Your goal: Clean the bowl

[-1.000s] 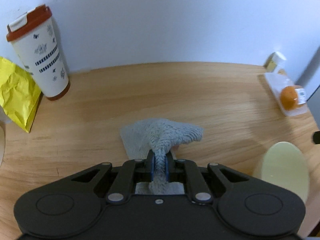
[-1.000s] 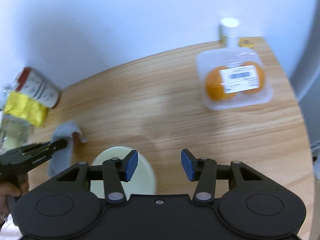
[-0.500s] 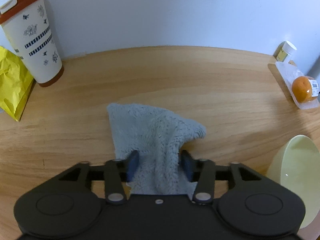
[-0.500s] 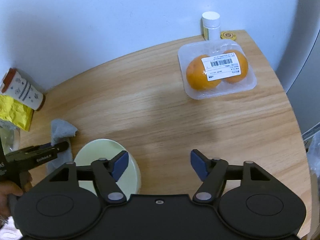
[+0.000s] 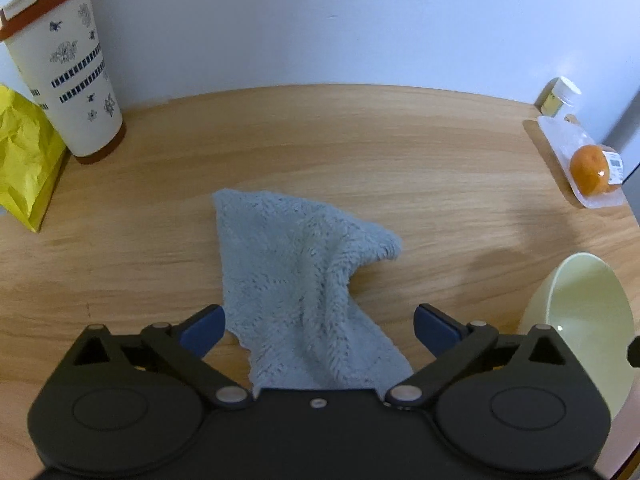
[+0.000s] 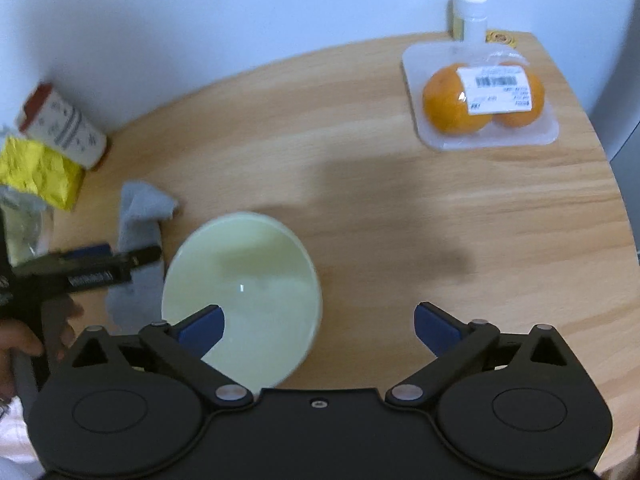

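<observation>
A pale blue fluffy cloth [image 5: 300,280] lies slack on the wooden table, its near end between the fingers of my left gripper [image 5: 320,328]. The jaws are opening and stand wide, and the pads are clear of the cloth. The pale green bowl [image 6: 244,280] stands upright just right of the cloth and looks bare inside. It also shows at the right edge of the left wrist view, bowl [image 5: 580,308]. My right gripper [image 6: 320,328] hovers over the bowl's right rim with jaws opening wide and nothing gripped. The left gripper [image 6: 116,260] appears beside the cloth [image 6: 138,216].
A white cup with a brown lid [image 5: 64,68] and a yellow bag [image 5: 24,160] stand at the back left. A clear pack of oranges [image 6: 480,96] and a small white-capped bottle [image 6: 470,12] sit at the back right. A hand [image 6: 16,340] holds the left gripper.
The left gripper has let go of the cloth, which has dropped flat on the table. Both pairs of jaws have spread wide. The right gripper has shifted left, closer over the bowl.
</observation>
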